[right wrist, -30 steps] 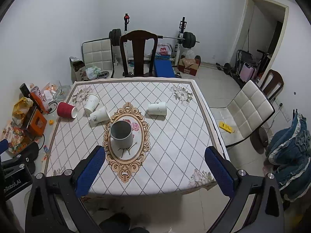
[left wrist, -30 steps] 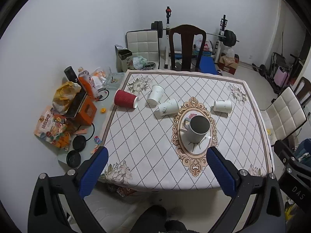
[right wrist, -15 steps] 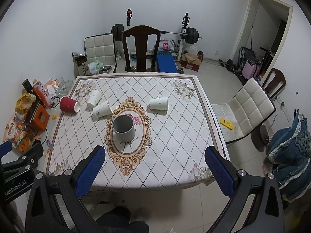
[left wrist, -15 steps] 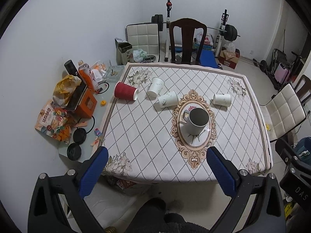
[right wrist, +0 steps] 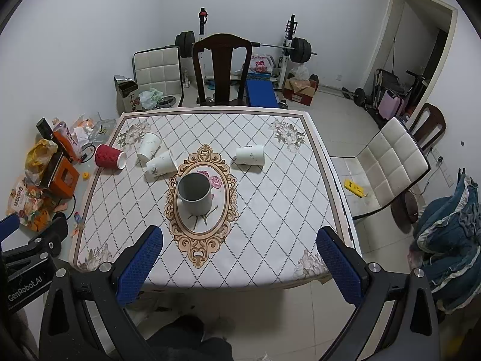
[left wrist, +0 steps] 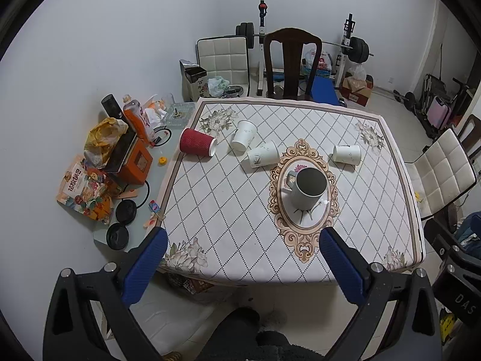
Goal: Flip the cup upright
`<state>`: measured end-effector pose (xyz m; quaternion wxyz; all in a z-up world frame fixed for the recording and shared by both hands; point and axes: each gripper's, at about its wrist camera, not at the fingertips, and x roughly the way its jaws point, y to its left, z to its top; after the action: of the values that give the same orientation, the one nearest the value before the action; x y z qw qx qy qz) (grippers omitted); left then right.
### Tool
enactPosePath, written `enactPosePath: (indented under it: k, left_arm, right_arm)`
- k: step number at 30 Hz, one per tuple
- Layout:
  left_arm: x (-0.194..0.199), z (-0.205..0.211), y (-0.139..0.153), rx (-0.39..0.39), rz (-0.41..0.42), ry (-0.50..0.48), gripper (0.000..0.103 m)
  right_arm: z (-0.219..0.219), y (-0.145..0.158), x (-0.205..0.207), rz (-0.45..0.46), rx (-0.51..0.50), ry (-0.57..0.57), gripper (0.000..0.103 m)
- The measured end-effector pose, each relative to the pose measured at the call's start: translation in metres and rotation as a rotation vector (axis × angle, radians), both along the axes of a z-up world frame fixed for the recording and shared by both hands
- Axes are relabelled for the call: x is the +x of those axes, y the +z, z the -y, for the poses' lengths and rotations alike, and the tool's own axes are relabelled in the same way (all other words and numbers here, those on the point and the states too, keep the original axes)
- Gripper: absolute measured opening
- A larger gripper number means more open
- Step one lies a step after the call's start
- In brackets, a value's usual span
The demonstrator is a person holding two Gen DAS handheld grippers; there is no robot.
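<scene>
A grey mug (left wrist: 309,191) (right wrist: 195,194) stands upright on the oval medallion in the middle of the table (left wrist: 228,216) (right wrist: 270,210). A red ribbed paper cup (left wrist: 197,145) (right wrist: 109,156) lies on its side at the far left. Three white paper cups lie on their sides: two together (left wrist: 244,135) (left wrist: 264,154) (right wrist: 148,146) (right wrist: 161,164) and one to the right (left wrist: 346,154) (right wrist: 250,155). My left gripper (left wrist: 240,258) and right gripper (right wrist: 240,258) are open and empty, held high off the table's near edge.
A cluttered side shelf (left wrist: 120,162) with an orange box, bottle and snack bags stands left of the table. A dark wooden chair (left wrist: 290,60) is at the far edge, a white padded chair (right wrist: 387,162) at the right. Gym gear lines the back wall.
Both grippers have pulled back and up from the table, so it looks smaller and farther. The cups and mug have not moved.
</scene>
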<state>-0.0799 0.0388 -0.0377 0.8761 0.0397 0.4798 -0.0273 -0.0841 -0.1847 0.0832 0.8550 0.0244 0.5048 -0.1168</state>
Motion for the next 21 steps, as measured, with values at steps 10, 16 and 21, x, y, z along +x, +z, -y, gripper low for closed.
enactPosePath:
  k: [10,16,21]
  left_arm:
    - [0.0004,-0.0014,-0.0007,0.008,0.002,0.003,0.103]
    - [0.0003,-0.0014,-0.0007,0.007,0.003,0.002,0.103]
    - [-0.0006,-0.0018,-0.0007,0.003,0.0,-0.004,0.103]
  right_arm:
    - [-0.0038,-0.0005,0.0004,-0.005,0.004,0.007,0.103]
    - [-0.0048,-0.0009,0.0005,-0.007,0.002,0.008,0.103]
    - [-0.0065,-0.0012,0.0003,-0.008,0.001,0.009,0.103]
